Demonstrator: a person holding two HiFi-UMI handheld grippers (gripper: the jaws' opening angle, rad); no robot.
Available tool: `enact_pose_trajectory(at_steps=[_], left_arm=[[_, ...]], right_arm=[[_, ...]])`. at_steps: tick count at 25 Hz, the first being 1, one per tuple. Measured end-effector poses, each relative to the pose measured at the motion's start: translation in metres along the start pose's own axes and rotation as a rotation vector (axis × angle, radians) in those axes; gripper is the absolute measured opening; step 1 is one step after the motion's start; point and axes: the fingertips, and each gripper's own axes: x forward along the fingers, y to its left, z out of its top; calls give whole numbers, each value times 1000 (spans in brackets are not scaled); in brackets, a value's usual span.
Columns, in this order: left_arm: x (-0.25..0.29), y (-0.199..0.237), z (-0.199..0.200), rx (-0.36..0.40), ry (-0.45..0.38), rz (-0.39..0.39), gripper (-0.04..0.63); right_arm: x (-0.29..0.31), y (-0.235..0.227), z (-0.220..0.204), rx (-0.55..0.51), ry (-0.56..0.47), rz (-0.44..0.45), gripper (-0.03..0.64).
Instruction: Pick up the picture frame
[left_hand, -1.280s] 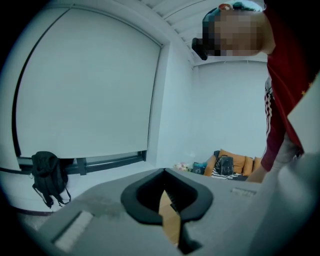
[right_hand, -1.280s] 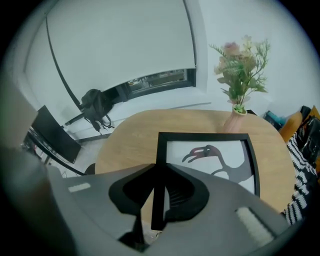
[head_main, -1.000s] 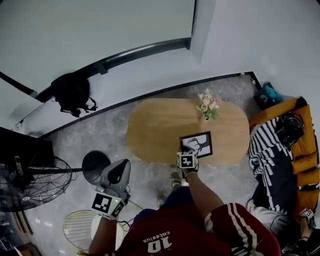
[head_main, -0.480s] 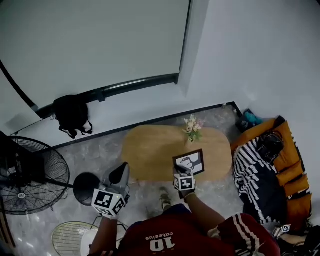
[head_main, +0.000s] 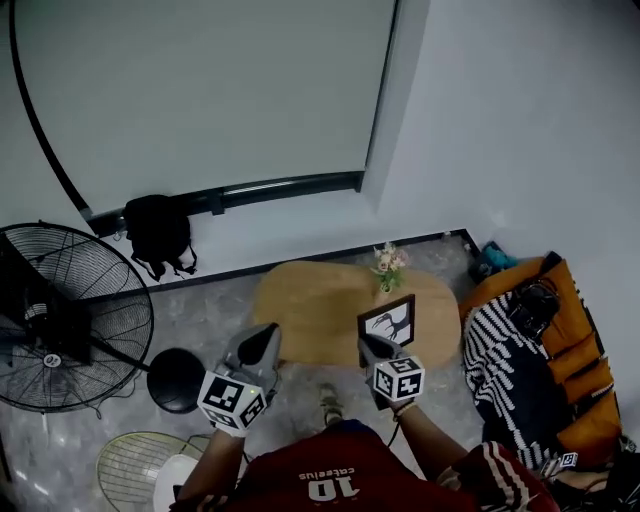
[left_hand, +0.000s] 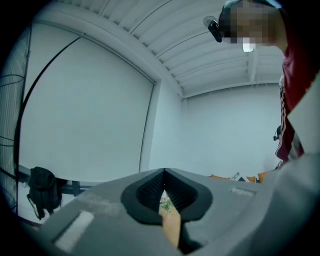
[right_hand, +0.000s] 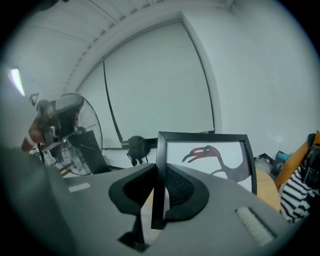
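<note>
The picture frame (head_main: 387, 319) is black with a bird drawing, and it hangs upright above the near edge of the oval wooden table (head_main: 305, 300). My right gripper (head_main: 371, 347) is shut on it. In the right gripper view the jaws clamp the left side bar of the frame (right_hand: 206, 156), and the picture stretches off to the right. My left gripper (head_main: 265, 345) hovers over the floor to the left of the frame, apart from it. In its own view the left gripper (left_hand: 164, 175) has its tips together with nothing between them. A vase of flowers (head_main: 388, 264) stands at the table's far side.
A large standing fan (head_main: 62, 322) is at the left, with its round black base (head_main: 175, 378) near the left gripper. A black bag (head_main: 160, 232) leans on the wall. An orange sofa with a striped blanket (head_main: 508, 362) is at the right. A wire basket (head_main: 135, 462) sits on the floor.
The right gripper has lifted the frame off the table and tipped it upright. The left gripper has also risen. The head view has tilted up toward the wall.
</note>
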Motion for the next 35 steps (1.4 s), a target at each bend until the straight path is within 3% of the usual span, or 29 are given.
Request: enact_pose_trajectory(at_steps=[4,12,22,29,35], left_arm=[[-33,-17,3,4,-19,-14,0],[-55,-35,20,35,-48,-48,0],[-45,-51,64,93,-116,-68,0],[-55,-43,60,87,-108,-31,0],[-64,-31,63,115,-104,23,0]], right_arm=[[-50,41,29,27,-130,36,63],[-134,103,100,-61,-341,87,64],[-195,125,167,-122,-535,77,64],[-196,113,174,-139,-563,-45,63],[-189,105,166,-145,-538,-99,63]])
